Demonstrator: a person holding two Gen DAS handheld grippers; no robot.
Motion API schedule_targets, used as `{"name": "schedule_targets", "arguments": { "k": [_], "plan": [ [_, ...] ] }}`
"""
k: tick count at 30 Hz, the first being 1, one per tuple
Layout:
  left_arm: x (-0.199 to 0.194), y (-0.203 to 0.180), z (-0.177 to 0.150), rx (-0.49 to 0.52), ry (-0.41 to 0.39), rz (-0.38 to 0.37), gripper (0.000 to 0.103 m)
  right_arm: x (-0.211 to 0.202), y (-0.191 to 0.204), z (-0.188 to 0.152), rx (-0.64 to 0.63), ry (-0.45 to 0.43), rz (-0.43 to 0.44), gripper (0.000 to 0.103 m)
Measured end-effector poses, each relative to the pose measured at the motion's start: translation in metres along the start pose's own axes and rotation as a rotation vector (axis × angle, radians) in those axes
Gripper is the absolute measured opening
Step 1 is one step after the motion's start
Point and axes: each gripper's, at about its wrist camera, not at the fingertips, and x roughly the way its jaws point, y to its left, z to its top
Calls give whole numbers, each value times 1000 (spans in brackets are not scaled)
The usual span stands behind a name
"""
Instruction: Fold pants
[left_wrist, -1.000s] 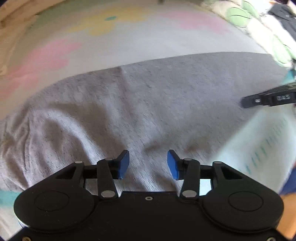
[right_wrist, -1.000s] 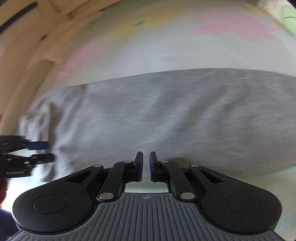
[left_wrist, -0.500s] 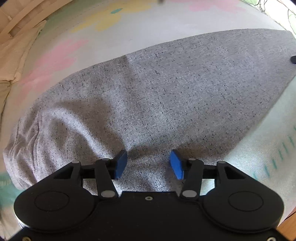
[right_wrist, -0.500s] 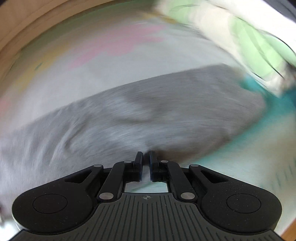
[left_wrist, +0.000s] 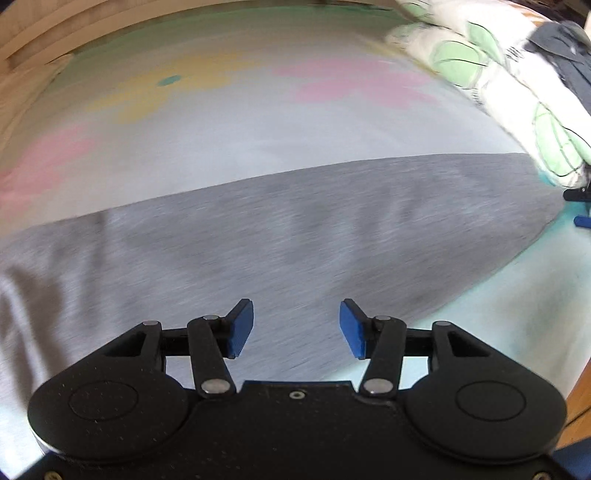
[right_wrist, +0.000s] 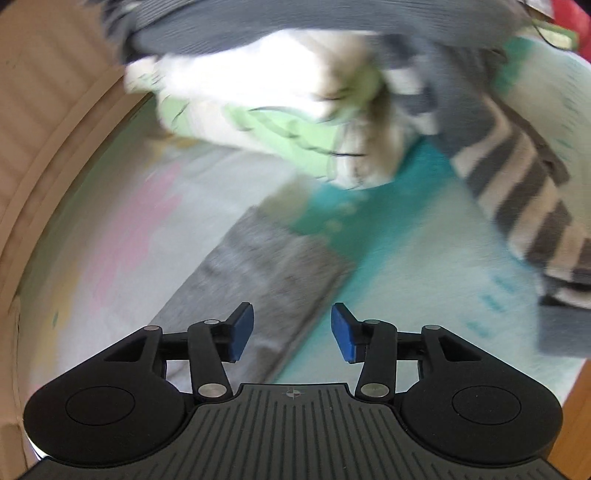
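Hand-held gripper (left_wrist: 296, 328) over flat grey pants (left_wrist: 295, 236).

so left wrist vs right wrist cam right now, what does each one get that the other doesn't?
Left wrist only: the long spread of the grey pants across the floral bedsheet, with its yellow and pink print; the right hand-held gripper pokes in at the edge. Right wrist only: a grey-and-white striped garment and just one end of the pants. Both: pants, sheet, the green-and-white bedding, and an open hand-held gripper holding nothing, the left hand-held gripper included.
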Motion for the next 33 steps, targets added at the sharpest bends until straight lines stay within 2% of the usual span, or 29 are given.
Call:
{"name": "schedule_targets", "arguments": {
  "k": [5, 8, 9, 11, 13, 14, 15, 16, 18, 19, 20, 23, 25, 28, 32, 33],
  "plan": [
    [35, -35, 12, -6, 18, -14, 58, 5, -16, -1, 53, 23, 28, 46],
    [58, -42, 9, 12, 107, -20, 58, -2, -7, 4, 5, 7, 90, 46],
    [56, -45, 5, 39, 75, -13, 59, -2, 0, 6, -33, -4, 108, 46],
    [55, -46, 3, 80, 68, -15, 59, -3, 16, 9, -142, 3, 136, 45],
    [55, -42, 3, 66, 75, -32, 59, 5, 38, 5, -323, 67, 163, 35],
    [55, -39, 4, 58, 80, -41, 59, 10, 49, 0, -422, 96, 145, 28],
    [54, -37, 4, 56, 85, -45, 59, 16, 57, -5, -495, 112, 115, 26],
    [52, -34, 4, 58, 88, -47, 59, 25, 64, -9, -566, 128, 77, 26],
    [50, -36, 3, 74, 89, -42, 59, 41, 67, -11, -623, 124, 16, 26],
    [50, -37, 3, 83, 89, -37, 59, 53, 67, -10, -634, 111, -19, 26],
    [50, -38, 3, 90, 89, -33, 59, 60, 65, -9, -634, 99, -25, 21],
    [49, -46, 5, 110, 99, -28, 58, 72, 61, -2, -580, 79, 25, 20],
    [41, -48, 9, 110, 93, -62, 58, 66, 63, 6, -560, 87, 37, 20],
    [33, -55, 25, 91, 42, -99, 59, 48, 59, 25, -497, -29, 81, 23],
    [44, -75, 47, 67, 15, -120, 59, 42, 53, 44, -403, -125, 103, 46],
    [50, -79, 50, 60, 21, -128, 59, 46, 53, 47, -396, -119, 110, 46]
  ]
}}
